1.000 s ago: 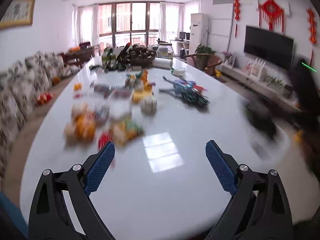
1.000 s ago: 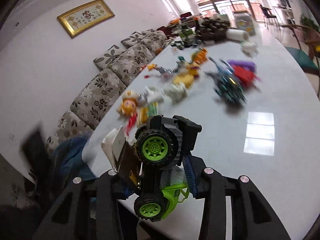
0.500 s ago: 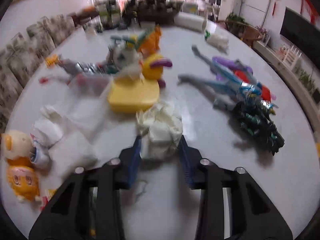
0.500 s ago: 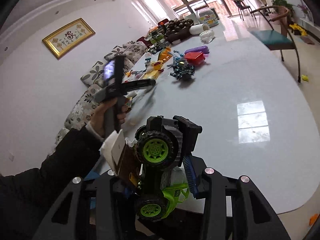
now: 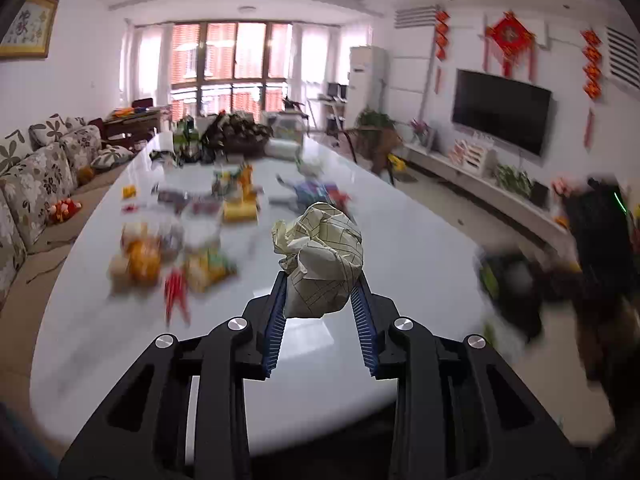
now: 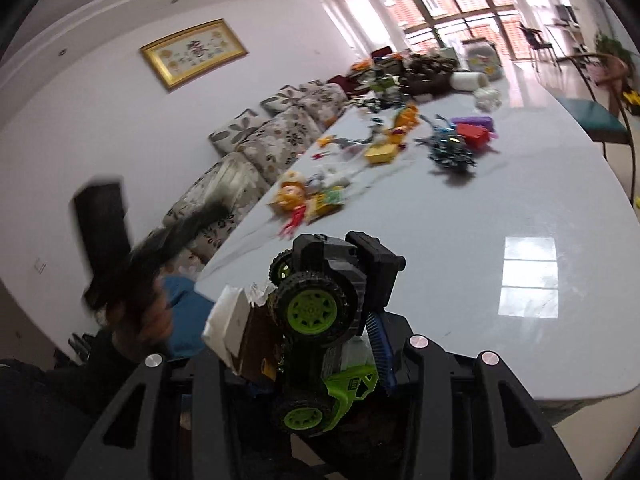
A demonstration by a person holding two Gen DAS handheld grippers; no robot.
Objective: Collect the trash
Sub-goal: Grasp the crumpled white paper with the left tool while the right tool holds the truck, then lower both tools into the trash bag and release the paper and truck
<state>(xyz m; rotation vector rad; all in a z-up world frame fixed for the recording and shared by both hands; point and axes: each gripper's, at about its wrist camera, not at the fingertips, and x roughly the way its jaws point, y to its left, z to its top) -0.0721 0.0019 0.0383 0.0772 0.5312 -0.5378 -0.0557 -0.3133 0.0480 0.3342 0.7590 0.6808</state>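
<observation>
Paper wad (image 5: 324, 264) clamped between the pads of my left gripper (image 5: 320, 300), lifted clear of the table (image 5: 400, 240), toys scattered at ten o'clock. My right gripper (image 6: 320, 344) is clenched on a green toy truck (image 6: 324, 332) with a scrap of card (image 6: 240, 336) pinned at nine o'clock. Risk: the wad is soft and may compress and slip out; the card, barely caught, may drop if the truck shifts.

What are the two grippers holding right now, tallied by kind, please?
Crumpled paper wad: 1, in the left gripper
Toy truck: 1, in the right gripper
Torn packaging: 1, beside the truck
Total: 3
</observation>
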